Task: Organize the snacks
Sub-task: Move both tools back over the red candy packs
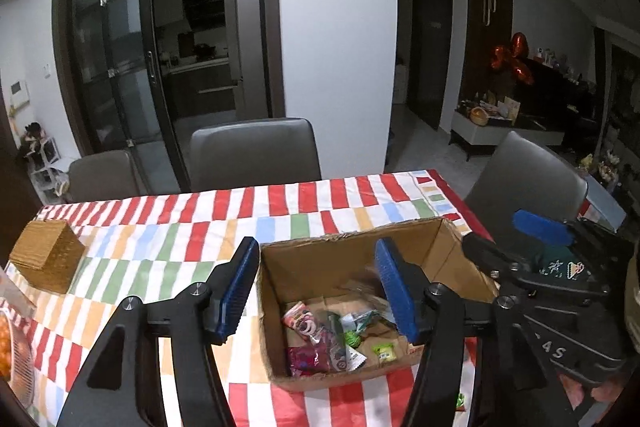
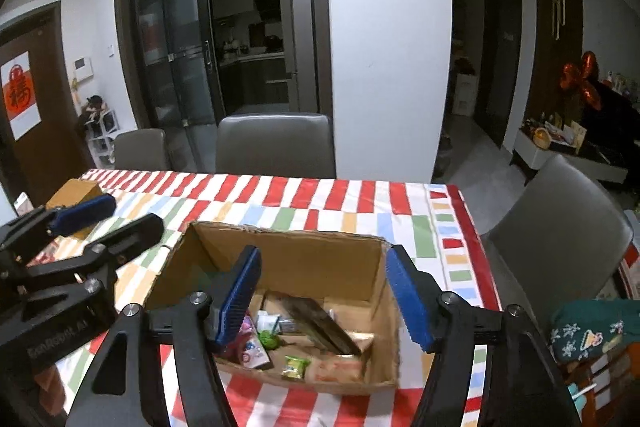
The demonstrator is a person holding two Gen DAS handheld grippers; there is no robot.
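The tabletop (image 1: 168, 227), under a cloth of red, green, blue and orange blocks, fills the near half of both views; its near edge is cut off by the frame. Grey chairs (image 1: 256, 153) stand along its far side, and another at its right end.

An open cardboard box (image 1: 340, 247) sits on the cloth toward the right end, flaps gone or folded out of sight. The snacks (image 1: 320, 339) lie loose on its floor: a pink packet, a dark magenta one, a small yellow-green sweet (image 2: 295, 367), a green-topped item and a long dark wrapper (image 2: 320, 323) leaning across the middle. Labels are too small and blurred to read, and the fingers of both tools cover part of the heap, so a count cannot be given.

A smaller woven brown box (image 1: 46, 259) stands at the far left, well apart from the carton. At the left frame edge a mesh container of orange round items (image 1: 12, 343) is mostly cut off.

The left hand-held gripper (image 1: 320, 291) hangs above the carton's left wall, blue pads spread wide, nothing between them. The right hand-held gripper (image 2: 328, 299) hangs over the carton's interior, likewise spread and holding nothing. Each tool shows at the side of the other's view, only partly visible.
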